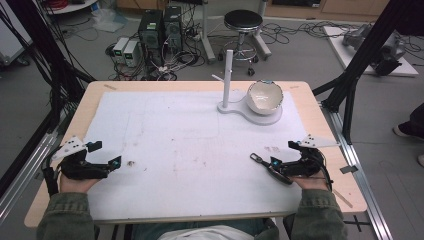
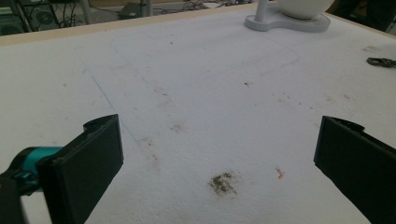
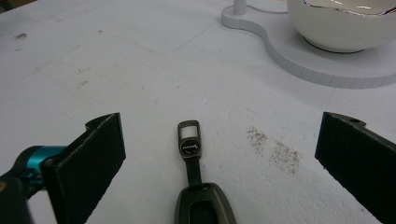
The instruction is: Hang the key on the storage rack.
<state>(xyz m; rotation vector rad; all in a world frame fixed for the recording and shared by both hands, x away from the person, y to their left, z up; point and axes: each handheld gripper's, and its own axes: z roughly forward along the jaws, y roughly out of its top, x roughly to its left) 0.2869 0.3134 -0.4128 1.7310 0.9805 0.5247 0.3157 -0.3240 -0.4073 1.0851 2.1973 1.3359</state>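
Observation:
A dark grey key fob [image 1: 271, 168] with a short strap and metal loop lies flat on the white mat [image 1: 190, 150] at the front right. My right gripper [image 1: 282, 153] rests on the table just behind it, open. In the right gripper view the key fob [image 3: 201, 207] lies between the two wide-apart jaws, loop end pointing away, touching neither. My left gripper [image 1: 106, 154] rests open at the front left with nothing between its fingers; its own view has bare mat between the jaws of the left gripper [image 2: 219, 140], and the key fob [image 2: 380, 61] far right.
A white bowl [image 1: 265, 96] sits tilted on a white stand base [image 1: 235, 108] with an upright post [image 1: 228, 75] at the back right of the table. Brown smudges [image 2: 223, 182] mark the mat. On the floor behind the table are a stool [image 1: 243, 22], computers [image 1: 159, 27] and cables.

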